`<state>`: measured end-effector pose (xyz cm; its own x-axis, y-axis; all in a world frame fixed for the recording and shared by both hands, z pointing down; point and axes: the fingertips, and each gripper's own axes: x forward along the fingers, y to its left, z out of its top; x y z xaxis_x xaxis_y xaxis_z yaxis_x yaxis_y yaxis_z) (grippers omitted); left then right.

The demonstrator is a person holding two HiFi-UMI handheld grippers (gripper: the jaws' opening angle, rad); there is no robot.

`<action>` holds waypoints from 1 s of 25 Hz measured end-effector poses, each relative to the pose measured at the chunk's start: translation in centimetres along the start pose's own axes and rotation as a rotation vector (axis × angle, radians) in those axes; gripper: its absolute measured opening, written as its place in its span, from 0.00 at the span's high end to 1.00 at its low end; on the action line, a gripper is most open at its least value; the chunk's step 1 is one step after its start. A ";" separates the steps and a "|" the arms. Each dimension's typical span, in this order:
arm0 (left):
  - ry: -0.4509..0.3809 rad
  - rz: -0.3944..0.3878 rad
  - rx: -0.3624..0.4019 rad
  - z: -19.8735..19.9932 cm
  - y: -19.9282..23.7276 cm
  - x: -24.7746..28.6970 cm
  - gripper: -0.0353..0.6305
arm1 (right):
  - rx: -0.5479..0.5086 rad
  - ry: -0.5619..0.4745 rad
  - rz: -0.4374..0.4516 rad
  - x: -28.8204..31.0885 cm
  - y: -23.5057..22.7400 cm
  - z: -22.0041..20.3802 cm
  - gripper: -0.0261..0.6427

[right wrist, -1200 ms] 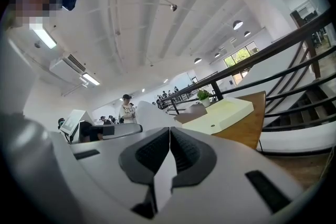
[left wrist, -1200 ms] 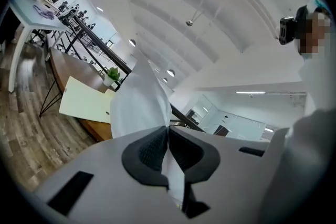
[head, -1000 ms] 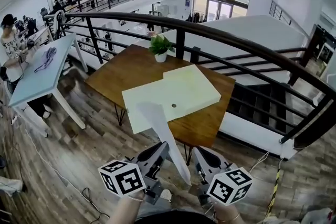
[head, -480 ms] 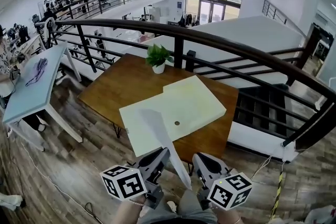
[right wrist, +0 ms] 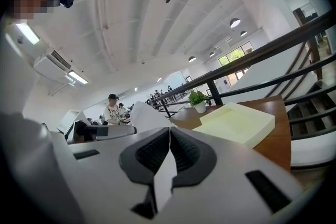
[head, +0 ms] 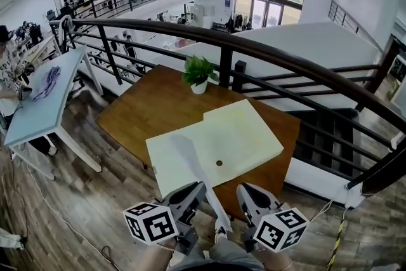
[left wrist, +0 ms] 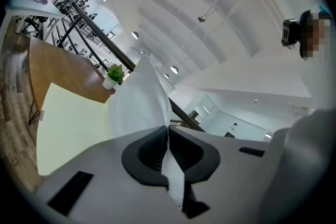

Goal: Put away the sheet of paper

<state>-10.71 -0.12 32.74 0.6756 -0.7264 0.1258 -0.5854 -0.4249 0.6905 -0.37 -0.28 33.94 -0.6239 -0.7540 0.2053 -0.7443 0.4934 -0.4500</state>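
**Item: sheet of paper, in transit**

- **Location.** The thin white sheet of paper (head: pixel 194 165) hangs in the air in front of you. It is on the near side of the brown wooden table (head: pixel 149 98) and touches neither the table nor anything on it.
- **Hold.** Your left gripper (head: pixel 193 192) is clenched on the sheet's near edge, and the paper runs out between the jaws in the left gripper view. Your right gripper (head: pixel 246 193) pinches the same near edge just beside it. Both sets of jaws are closed onto paper, with no gap showing.
- **Progress.** Judged from this, pick-up and carry are done and the putting away is not. You have yet to bring the sheet over the table and release it.

**Containers on the table**

- **Pale yellow flat box** (head: pixel 250 133), near-right part of the table. Its right portion sits higher than the thin left portion. No opening shows, and you cannot tell whether it is a lid and base. Nothing is visible inside. One small dark round mark (head: pixel 219 163) shows on its top.
- **Small white pot** (head: pixel 199 87), far side of the table, well apart from the box. It holds a green leafy plant (head: pixel 197 70).
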 end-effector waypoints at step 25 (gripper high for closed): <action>0.005 0.071 -0.047 7.4 8.2 12.9 0.91 | 0.055 0.080 0.014 11.0 -11.2 4.9 0.92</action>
<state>-10.10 -16.98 34.71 0.6355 -0.7510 0.1795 -0.6104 -0.3462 0.7124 2.23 -16.24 36.96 -0.6532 -0.7088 0.2662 -0.7223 0.4778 -0.5000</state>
